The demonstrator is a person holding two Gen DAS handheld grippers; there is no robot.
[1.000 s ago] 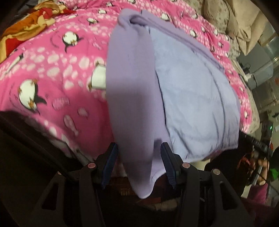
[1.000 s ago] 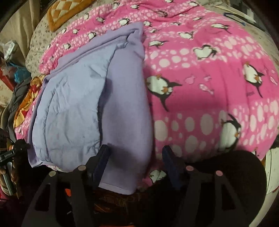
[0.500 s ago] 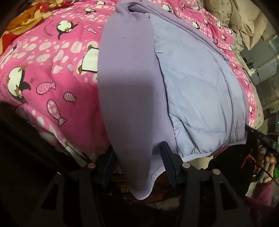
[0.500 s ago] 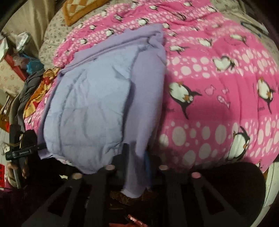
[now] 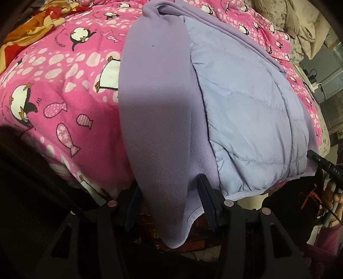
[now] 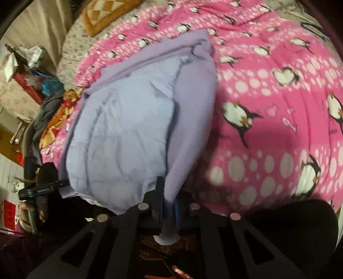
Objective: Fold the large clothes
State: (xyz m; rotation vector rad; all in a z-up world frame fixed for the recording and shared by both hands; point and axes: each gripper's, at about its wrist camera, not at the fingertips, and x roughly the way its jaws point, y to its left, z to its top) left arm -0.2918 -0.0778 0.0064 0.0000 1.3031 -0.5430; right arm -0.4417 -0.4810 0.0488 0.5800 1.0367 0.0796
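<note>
- Two grippers are in our hands, one at each lower corner of the lilac jacket [image 5: 246, 111], which lies spread on the pink penguin blanket [image 5: 64, 90].
- Our left gripper [image 5: 169, 197] has its jaws spread apart, with the jacket's fleece sleeve [image 5: 154, 107] hanging down between the two fingers; the blue-ribbed pads [image 5: 206, 201] stand on either side of the cloth without pinching it.
- Our right gripper [image 6: 169, 206] is clenched on the other fleece sleeve [image 6: 193, 120], with the fabric squeezed between the two fingers and a small tongue of cloth poking out below them.
- From the left wrist we see the sleeve folded lengthwise along the jacket's left edge, lying over the quilted, paler body panel.
- From the right wrist the sleeve runs along the jacket's right edge in the same way, and the quilted body bulges beside it; this view is somewhat blurred.
- At the jacket's far end the collar [image 5: 154, 8] is bunched up.
- The jacket's hem hangs slightly over the near edge of the blanket.
- Beyond the jacket's far left corner, as the left wrist sees it, lies a red-and-orange cloth [image 5: 27, 34].
- Beyond the jacket's collar, from the right wrist, we see an orange checkered cushion [image 6: 103, 15] on a floral sheet.
</note>
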